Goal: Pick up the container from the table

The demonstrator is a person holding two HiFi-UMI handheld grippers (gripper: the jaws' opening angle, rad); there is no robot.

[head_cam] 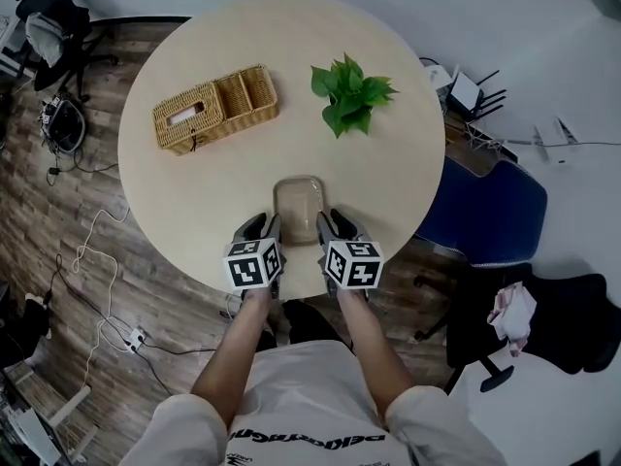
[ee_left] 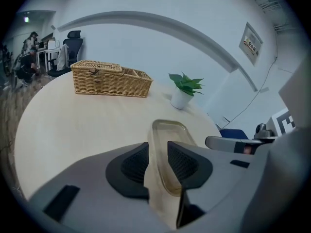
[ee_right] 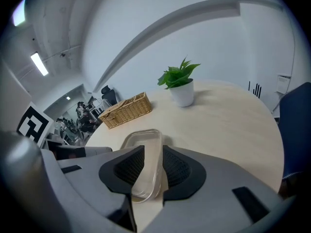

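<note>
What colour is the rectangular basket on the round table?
Golden tan; the woven wicker basket shows best in the left gripper view.

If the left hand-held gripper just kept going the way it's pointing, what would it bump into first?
The container: its side wall already stands between the left hand-held gripper's open jaws. Going on, it would slide deeper over that wall and probably hit the table soon after, though depth is unclear.
</note>
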